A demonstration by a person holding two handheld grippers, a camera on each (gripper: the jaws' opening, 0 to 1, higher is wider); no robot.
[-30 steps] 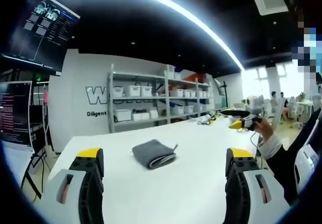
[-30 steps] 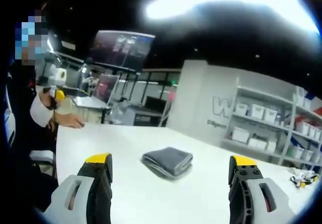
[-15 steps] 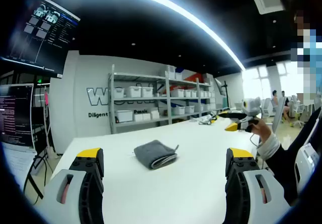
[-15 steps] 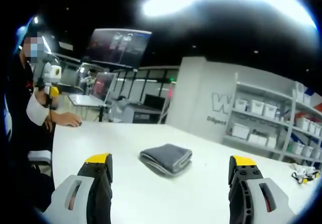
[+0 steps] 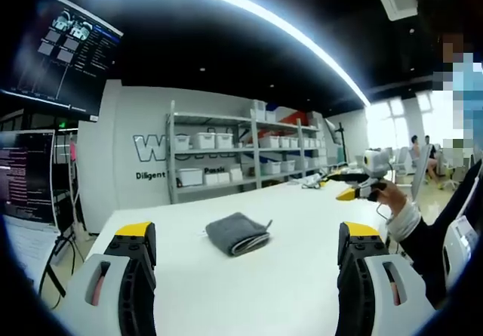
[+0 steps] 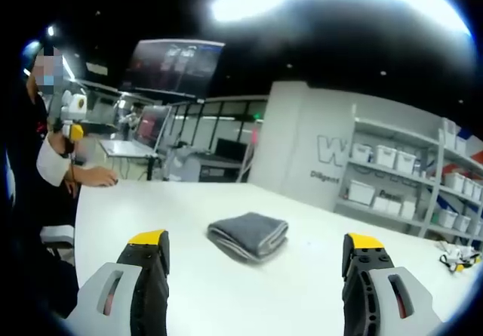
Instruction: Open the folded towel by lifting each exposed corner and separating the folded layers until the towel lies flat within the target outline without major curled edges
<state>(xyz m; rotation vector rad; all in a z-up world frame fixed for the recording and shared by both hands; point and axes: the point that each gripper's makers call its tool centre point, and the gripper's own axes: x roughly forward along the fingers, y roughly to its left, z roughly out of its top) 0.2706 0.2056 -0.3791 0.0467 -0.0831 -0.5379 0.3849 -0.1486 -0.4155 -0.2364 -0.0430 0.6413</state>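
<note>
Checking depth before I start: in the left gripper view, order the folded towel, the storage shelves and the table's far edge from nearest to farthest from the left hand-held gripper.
1. Folded towel, mid-table, straight ahead.
2. Table's far edge, behind the towel.
3. Storage shelves, against the back wall.

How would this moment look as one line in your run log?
towel: folded, untouched on white table | left gripper: open, short of towel | right gripper: open, short of towel

Operator, your count stands thus: one folded grey towel [image 5: 238, 234] on one white table [image 5: 287, 275]. Two grippers, left gripper [image 5: 247, 234] and right gripper [image 6: 256, 241], two jaws each. One shelving unit [image 5: 241, 151] far. One overhead monitor [image 5: 68, 53].
</note>
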